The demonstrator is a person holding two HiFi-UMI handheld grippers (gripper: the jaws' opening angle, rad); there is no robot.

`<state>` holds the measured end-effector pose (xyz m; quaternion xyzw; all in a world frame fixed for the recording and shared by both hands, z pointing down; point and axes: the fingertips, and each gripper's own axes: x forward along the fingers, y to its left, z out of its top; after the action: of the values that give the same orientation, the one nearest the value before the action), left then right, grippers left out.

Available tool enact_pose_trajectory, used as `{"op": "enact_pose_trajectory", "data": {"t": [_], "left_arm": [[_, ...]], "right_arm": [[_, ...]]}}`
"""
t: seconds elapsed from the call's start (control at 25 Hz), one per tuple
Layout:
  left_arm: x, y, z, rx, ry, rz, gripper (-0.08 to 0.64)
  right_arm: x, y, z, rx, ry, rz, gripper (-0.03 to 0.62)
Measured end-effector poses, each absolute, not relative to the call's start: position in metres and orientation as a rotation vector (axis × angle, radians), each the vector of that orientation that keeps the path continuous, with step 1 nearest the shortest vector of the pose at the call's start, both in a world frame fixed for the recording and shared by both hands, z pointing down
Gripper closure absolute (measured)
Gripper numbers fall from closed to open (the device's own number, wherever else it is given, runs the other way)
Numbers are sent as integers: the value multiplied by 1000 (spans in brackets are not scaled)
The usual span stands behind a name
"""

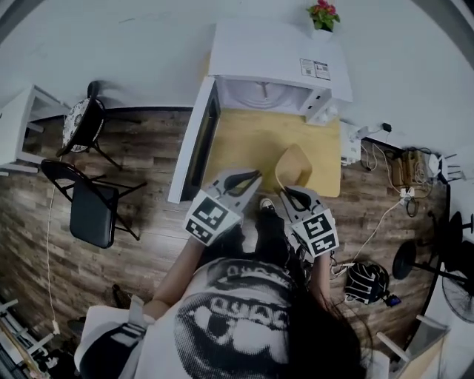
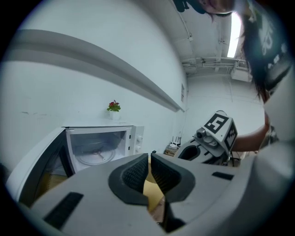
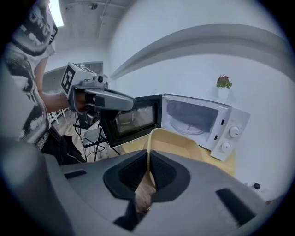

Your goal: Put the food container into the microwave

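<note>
A beige food container [image 1: 294, 166] hangs tilted over the wooden table [image 1: 237, 141] in front of the white microwave [image 1: 274, 70]. My right gripper [image 1: 292, 194] is shut on its near rim; in the right gripper view the rim [image 3: 148, 159] runs between the pads and the container [image 3: 177, 143] opens toward the microwave [image 3: 203, 124]. The microwave door [image 1: 194, 141] is swung wide to the left, and the glass turntable [image 2: 94, 156] shows inside. My left gripper [image 1: 252, 178] hovers just left of the container, apart from it, jaws shut on nothing [image 2: 150, 173].
A small potted plant [image 1: 323, 13] stands on the microwave's top. Two black chairs [image 1: 92, 211] [image 1: 83, 122] are on the wood floor to the left. Cables and a power strip [image 1: 404, 194] lie to the right of the table. A white wall is behind the microwave.
</note>
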<state>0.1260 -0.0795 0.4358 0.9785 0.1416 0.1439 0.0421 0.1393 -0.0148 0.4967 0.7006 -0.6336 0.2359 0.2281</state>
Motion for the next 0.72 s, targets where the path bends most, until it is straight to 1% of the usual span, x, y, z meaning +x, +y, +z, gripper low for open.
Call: {"op": "enact_pose_trajectory", "data": {"t": [0.32,0.72], "left_arm": [[148,-114,434,2995,34,420,544],[164,-107,439,2956,-288,437,544]], "right_arm": [[177,-44,501,1671,-1935,570,566],[209,-63,517,1371,-2097,456,566]]}}
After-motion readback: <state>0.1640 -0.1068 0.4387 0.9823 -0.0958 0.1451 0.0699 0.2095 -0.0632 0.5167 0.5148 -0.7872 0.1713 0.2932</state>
